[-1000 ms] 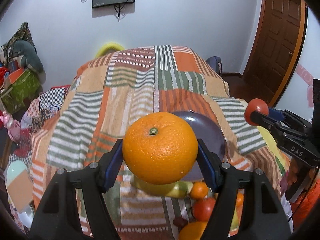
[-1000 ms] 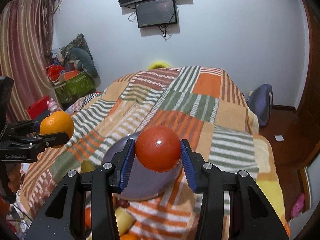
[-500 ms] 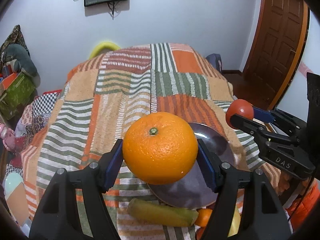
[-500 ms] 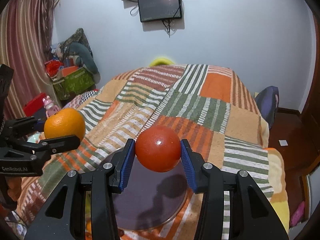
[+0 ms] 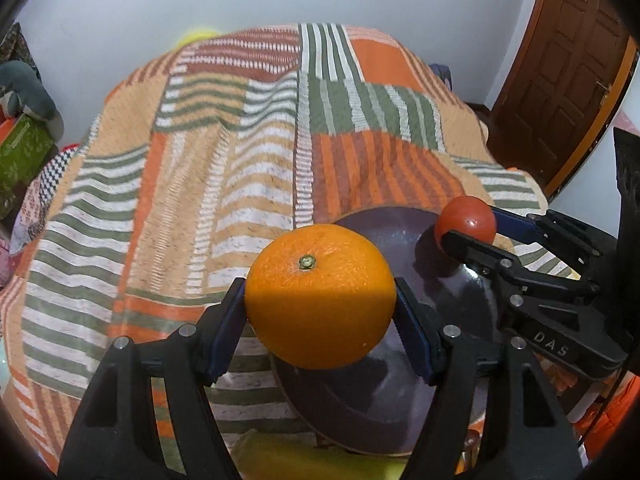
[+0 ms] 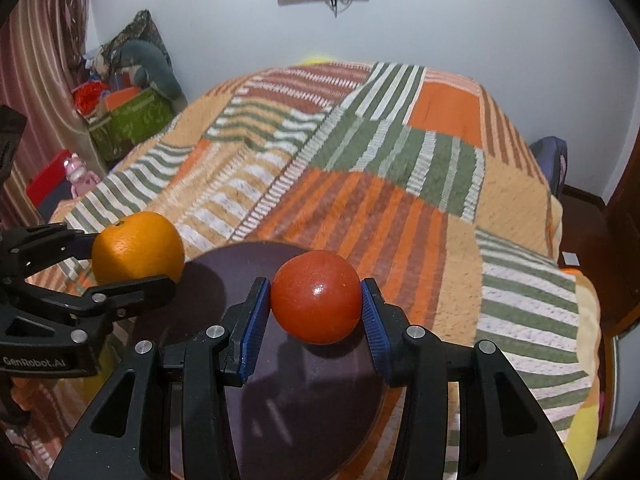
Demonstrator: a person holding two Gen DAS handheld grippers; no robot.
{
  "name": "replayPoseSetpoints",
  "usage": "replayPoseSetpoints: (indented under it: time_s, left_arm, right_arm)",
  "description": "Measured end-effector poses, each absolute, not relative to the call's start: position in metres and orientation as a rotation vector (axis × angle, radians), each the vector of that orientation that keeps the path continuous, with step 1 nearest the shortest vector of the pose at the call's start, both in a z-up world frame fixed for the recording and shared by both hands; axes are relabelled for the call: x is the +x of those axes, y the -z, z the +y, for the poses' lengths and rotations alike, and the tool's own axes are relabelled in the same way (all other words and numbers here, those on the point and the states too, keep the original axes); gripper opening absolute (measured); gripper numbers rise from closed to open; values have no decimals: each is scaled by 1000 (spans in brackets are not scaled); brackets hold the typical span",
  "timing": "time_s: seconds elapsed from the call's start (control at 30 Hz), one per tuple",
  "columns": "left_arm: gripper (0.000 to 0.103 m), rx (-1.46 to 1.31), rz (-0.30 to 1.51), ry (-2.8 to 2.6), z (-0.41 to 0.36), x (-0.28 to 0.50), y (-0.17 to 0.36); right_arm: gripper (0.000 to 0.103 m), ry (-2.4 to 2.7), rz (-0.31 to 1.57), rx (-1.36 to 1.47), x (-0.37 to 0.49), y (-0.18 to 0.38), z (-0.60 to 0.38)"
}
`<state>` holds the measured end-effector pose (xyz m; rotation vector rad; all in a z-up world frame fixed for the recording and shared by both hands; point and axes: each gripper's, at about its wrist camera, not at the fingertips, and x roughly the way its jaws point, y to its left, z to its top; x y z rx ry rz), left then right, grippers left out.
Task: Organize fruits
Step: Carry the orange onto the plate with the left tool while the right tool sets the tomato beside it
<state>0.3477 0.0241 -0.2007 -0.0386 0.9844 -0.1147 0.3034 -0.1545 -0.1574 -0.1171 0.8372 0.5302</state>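
My left gripper (image 5: 320, 308) is shut on a large orange (image 5: 320, 296), held above the left edge of a dark purple plate (image 5: 372, 396) that lies on the striped patchwork blanket (image 5: 224, 168). My right gripper (image 6: 314, 316) is shut on a red tomato (image 6: 316, 296), held above the same plate (image 6: 304, 412). In the left wrist view the tomato (image 5: 466, 218) shows over the plate's far right rim. In the right wrist view the orange (image 6: 138, 254) shows over the plate's left rim.
A yellow-green fruit (image 5: 300, 462) lies on the blanket just in front of the plate. A wooden door (image 5: 568, 72) stands at the right. Boxes and soft toys (image 6: 132, 92) are piled by the wall at the left.
Both grippers have moved forward and down over the plate, each keeping its fruit. The plate now lies under both; the loose fruits in front of it have mostly dropped out of view.
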Motion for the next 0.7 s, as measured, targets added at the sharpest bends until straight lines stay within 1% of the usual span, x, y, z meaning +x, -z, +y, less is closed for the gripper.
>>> replayPoseSetpoints:
  time_s: [0.57, 0.63, 0.7]
  left_arm:
    - [70, -29, 1053, 123, 21, 360, 228]
    - [70, -25, 1054, 127, 20, 360, 228]
    - [70, -28, 1051, 132, 20, 358, 226]
  right_arm:
    - [44, -539, 876, -161, 310, 171, -143]
    - [46, -529, 878, -169, 310, 171, -142]
    - [52, -523, 883, -168, 311, 170, -143]
